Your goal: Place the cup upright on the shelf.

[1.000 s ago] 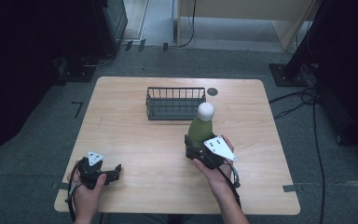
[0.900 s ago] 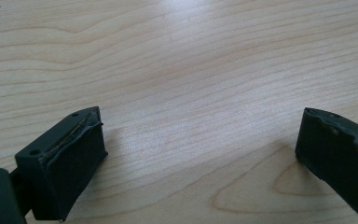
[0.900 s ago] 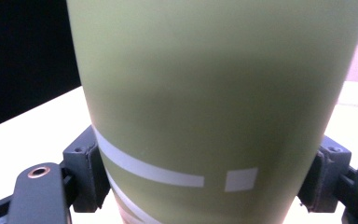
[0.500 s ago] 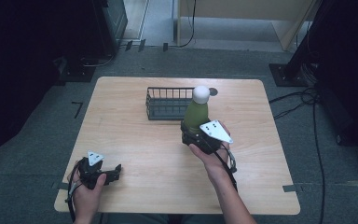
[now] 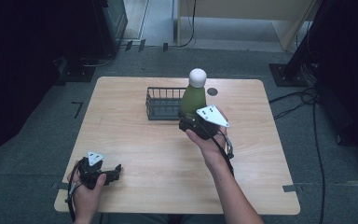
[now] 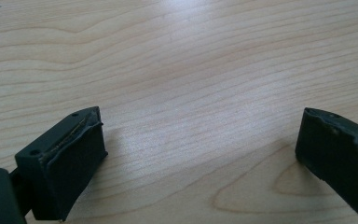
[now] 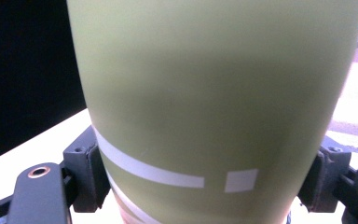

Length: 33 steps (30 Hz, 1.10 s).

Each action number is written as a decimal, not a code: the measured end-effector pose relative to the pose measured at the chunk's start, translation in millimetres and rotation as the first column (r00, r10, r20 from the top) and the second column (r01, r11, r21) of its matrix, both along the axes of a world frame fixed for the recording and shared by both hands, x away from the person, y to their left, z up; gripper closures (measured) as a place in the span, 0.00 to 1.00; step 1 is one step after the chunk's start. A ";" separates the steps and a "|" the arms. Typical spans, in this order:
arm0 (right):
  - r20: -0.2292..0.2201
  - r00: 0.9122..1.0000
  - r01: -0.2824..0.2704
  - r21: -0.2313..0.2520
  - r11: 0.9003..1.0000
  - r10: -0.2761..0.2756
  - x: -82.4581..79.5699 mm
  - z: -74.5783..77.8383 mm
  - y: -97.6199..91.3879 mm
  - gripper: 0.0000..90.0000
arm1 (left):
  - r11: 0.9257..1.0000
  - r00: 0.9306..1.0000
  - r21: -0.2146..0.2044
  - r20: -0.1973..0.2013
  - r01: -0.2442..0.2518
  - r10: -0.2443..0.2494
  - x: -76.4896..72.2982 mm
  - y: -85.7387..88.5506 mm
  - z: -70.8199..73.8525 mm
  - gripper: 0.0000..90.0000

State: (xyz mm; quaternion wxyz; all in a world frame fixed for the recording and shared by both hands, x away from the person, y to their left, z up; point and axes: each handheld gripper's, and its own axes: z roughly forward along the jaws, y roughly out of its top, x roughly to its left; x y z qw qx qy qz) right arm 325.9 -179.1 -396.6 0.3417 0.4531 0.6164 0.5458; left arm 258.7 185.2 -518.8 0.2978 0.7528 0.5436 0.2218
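In the high view, the right gripper [image 5: 192, 122] clamps a green bottle [image 5: 193, 98] with a white cap, held upright above the table [image 5: 261, 154], just in front of the near right corner of the black wire basket [image 5: 161, 103]. The left gripper [image 5: 103, 172] rests near the near left corner.

In the left gripper view, its jaws stand spread apart over bare wood.

In the right gripper view, both pads [image 7: 87, 172] press the green bottle's [image 7: 214, 93] lower body

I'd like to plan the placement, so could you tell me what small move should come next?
Probably carry the green bottle a little farther over the wire basket: the right claw grips it low and upright, beside the basket's right end, not yet above it.
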 end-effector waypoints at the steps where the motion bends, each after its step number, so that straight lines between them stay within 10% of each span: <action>1: 0.001 1.000 0.004 -0.001 1.000 -0.004 4.9 2.3 1.1 0.23 | 1.000 1.000 0.000 0.000 0.000 0.000 0.0 0.0 0.0 0.02; 33: 0.011 0.996 0.090 -0.018 0.996 -0.090 85.7 15.9 1.9 0.23 | 1.000 1.000 0.001 -0.003 0.001 -0.001 -0.1 0.1 0.2 0.02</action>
